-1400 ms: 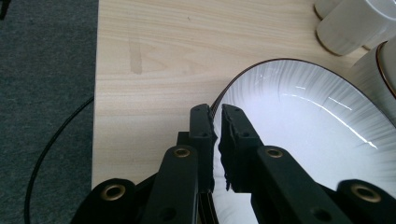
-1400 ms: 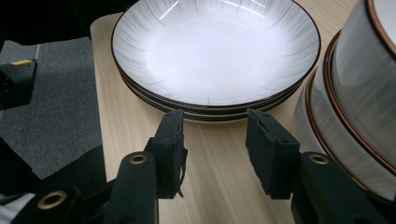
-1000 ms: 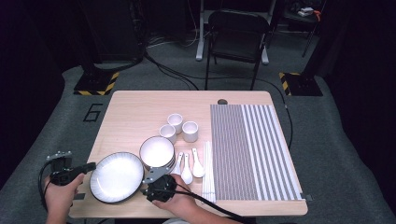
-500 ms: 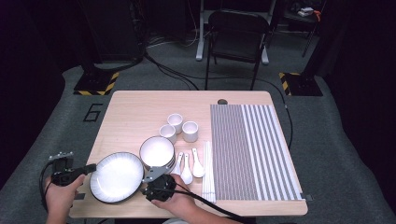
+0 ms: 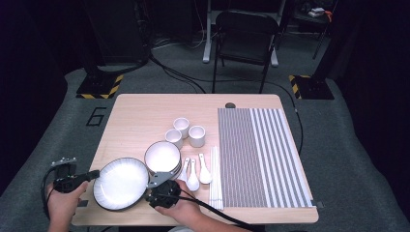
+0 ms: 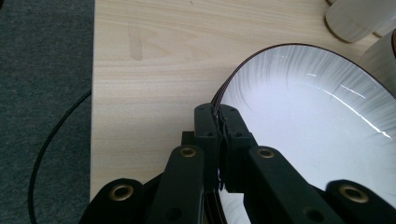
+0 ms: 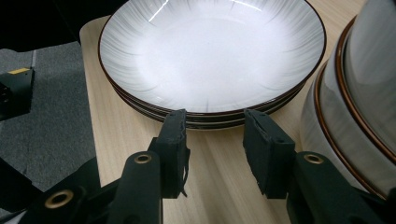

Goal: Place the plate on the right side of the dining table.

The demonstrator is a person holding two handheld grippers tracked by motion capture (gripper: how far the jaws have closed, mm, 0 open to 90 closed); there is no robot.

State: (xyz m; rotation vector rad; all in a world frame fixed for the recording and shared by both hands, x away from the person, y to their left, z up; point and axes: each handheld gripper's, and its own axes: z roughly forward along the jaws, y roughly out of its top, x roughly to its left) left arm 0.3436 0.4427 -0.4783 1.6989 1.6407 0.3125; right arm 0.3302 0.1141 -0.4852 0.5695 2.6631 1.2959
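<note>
Both grippers flank the plate stack (image 5: 121, 183).

Dark studio or lab, taped stand bases (image 5: 99, 86), floor cables (image 5: 183, 77), folding chair (image 5: 246, 34)

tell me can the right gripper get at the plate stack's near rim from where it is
Probably yes: the right gripper stands open, its jaws level with the rim of the plate stack, bare table between. The left gripper is clamped on the far rim.

My left gripper (image 6: 219, 128) clamps the near rim of the top plate (image 6: 317, 135), centre frame; stacked rims show beneath. Pale wooden table (image 6: 149, 60) fills upper left, cup (image 6: 355, 18) upper right.
</note>
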